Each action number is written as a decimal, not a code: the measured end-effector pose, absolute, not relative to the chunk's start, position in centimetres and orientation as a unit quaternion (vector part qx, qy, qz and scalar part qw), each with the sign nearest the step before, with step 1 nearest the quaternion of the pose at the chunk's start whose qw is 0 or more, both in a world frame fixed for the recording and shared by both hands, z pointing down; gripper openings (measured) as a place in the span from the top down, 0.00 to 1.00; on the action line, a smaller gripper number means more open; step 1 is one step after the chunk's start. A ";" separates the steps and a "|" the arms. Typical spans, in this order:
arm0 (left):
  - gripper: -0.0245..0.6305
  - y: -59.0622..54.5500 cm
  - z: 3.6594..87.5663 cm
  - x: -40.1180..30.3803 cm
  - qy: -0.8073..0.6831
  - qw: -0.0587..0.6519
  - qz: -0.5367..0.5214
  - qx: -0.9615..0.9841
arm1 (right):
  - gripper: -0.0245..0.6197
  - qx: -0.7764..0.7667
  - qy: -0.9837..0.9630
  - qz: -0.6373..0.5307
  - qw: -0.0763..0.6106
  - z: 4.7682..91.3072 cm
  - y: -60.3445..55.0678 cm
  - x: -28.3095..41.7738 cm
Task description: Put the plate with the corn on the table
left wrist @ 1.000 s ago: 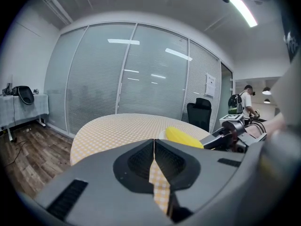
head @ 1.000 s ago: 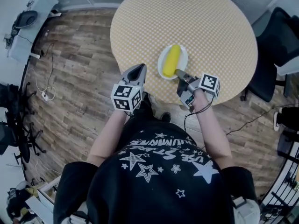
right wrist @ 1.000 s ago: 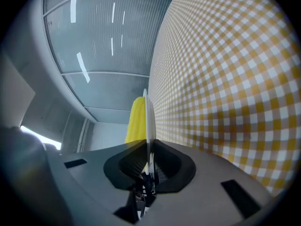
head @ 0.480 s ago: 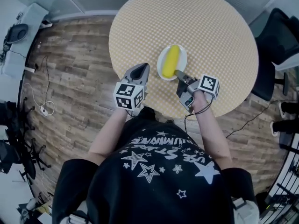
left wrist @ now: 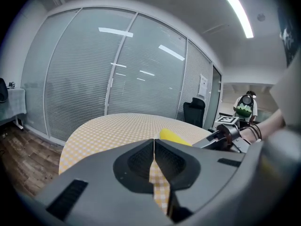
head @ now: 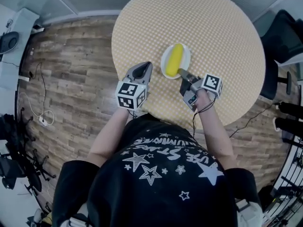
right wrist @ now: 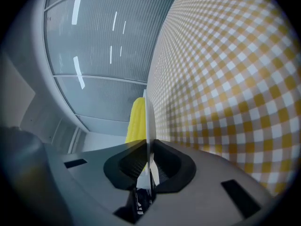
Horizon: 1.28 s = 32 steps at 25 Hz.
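Both closed: right gripper [head: 182, 74] clamps plate [head: 186, 57] rim, jaw hiding corn [right wrist: 137, 119] end; left gripper [head: 144, 66] pressed together, empty.

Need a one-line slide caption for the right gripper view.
Right gripper clamps the rim of the white plate carrying the corn, next to the checkered table.

Table [head: 213, 27], plate [head: 187, 56], corn [head: 173, 60]: one each. Left tool [head: 146, 66], right tool [head: 180, 73]: two.

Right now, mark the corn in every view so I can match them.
Head view: corn at centre, on the plate, ahead of the right gripper.
Left gripper view: its tip just above the shut jaws, right of centre.
Right gripper view: corn left of the clamped plate edge.
Shared landmark: the yellow-checked table.
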<state>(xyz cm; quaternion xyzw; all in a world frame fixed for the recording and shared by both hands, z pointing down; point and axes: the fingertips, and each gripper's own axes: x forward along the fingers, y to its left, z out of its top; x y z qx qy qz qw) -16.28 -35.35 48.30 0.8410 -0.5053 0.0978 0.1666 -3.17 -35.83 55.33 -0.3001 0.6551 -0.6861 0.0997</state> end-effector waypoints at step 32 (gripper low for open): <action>0.94 -41.2 52.0 -18.5 -0.464 0.180 0.123 0.859 | 0.90 -0.353 0.621 -0.697 0.070 60.8 -43.8 -5.7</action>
